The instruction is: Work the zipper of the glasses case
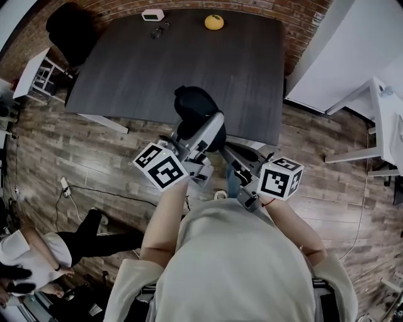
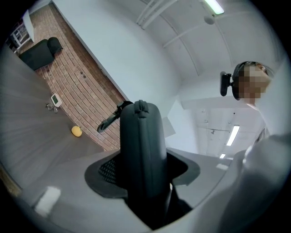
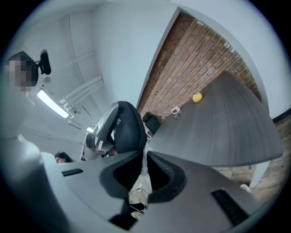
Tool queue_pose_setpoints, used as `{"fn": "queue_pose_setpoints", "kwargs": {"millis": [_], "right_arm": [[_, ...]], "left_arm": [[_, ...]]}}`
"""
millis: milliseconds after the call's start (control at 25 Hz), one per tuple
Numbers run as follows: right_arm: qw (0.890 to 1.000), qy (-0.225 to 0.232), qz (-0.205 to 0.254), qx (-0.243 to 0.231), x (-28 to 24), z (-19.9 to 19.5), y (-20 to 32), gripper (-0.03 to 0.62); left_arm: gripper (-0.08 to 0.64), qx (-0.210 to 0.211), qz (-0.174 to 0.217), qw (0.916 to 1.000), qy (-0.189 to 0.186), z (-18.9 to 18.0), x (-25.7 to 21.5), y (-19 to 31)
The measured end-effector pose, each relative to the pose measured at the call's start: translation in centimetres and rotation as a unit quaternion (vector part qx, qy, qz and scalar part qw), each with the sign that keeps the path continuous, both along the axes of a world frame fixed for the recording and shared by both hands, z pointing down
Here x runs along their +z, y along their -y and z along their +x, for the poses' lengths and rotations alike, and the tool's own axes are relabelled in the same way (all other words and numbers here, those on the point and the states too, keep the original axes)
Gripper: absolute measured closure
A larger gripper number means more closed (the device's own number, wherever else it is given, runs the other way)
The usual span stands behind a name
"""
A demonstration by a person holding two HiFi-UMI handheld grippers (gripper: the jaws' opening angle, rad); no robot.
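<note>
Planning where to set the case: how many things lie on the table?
3, all at the far edge: white device, dark item beside it, yellow object to the right. The case may hide more.

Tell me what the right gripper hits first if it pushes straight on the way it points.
Most likely the glasses case, which sits just past the right gripper's closed jaw tips, slightly left in its view. Depth is unclear; the table lies beyond.
</note>
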State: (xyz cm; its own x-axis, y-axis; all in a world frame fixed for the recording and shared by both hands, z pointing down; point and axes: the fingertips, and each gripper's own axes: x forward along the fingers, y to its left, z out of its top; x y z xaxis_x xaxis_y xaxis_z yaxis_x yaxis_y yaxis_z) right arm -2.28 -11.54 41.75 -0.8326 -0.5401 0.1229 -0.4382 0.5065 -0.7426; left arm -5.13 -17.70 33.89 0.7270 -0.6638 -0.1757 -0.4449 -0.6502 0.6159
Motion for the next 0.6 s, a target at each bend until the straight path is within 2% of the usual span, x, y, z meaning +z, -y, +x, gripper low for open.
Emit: {"fn": "queue_pose_setpoints", "kwargs": {"millis": [160, 360, 480, 600], "right_arm": [[1.0, -0.003, -0.009, 0.02, 0.8, -0.4, 0.8, 0.561], [0.998, -0.053, -0.001, 0.043, 2.7, 0.5, 3.1, 0.56], [0.988, -0.137, 0.047, 0.055, 4.3, 1.9, 4.6, 0.552], [0.962, -0.242, 0.103, 0.065, 6.0, 3.9, 5.9, 0.519]], "left_arm": [[0.31, 0.005, -0.012, 0.9999, -0.004, 0.5, 1.1, 1.6], [0.31, 0.021, -0.039, 0.999, -0.007, 1.2, 3.4, 4.1], [0.307, 0.03, -0.055, 0.9979, 0.016, 2.3, 5.7, 6.1], [0.305, 0.037, -0.078, 0.9955, 0.04, 3.4, 8.5, 8.6]]}}
